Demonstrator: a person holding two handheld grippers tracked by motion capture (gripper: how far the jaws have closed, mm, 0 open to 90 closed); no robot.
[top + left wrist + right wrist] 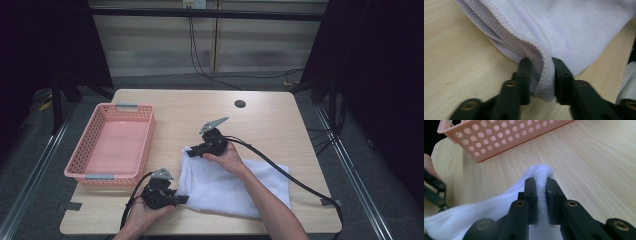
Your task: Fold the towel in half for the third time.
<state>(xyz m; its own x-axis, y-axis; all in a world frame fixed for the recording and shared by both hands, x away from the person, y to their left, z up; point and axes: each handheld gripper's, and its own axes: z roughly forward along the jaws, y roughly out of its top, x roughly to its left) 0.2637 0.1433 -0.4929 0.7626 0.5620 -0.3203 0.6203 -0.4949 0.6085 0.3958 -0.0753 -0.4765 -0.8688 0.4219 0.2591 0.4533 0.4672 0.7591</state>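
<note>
A white towel [235,185] lies folded on the table [280,120], in the lower middle of the high view, its layers stacked and its hemmed edges running toward the lower left.

The left gripper [181,199], at the bottom left of that view, is clenched on the towel's near-left corner. In the left gripper view its jaws press the folded hem [541,75] from both sides, with the cloth bunched between them and the rest of the towel spreading to the upper right of the frame.

The right gripper [190,152], at the centre of the high view, grasps the far-left corner of the towel. In the right gripper view the two jaws pinch a ridge of cloth [541,182] that rises above the jaw tips, and the towel trails off to the lower left of the frame. Both corners sit just above the tabletop.

A pink basket [112,145] stands at the left of the table, just beside the towel's left edge, with holes in its walls. It shows again at the upper left of the right gripper view [499,140].
</note>
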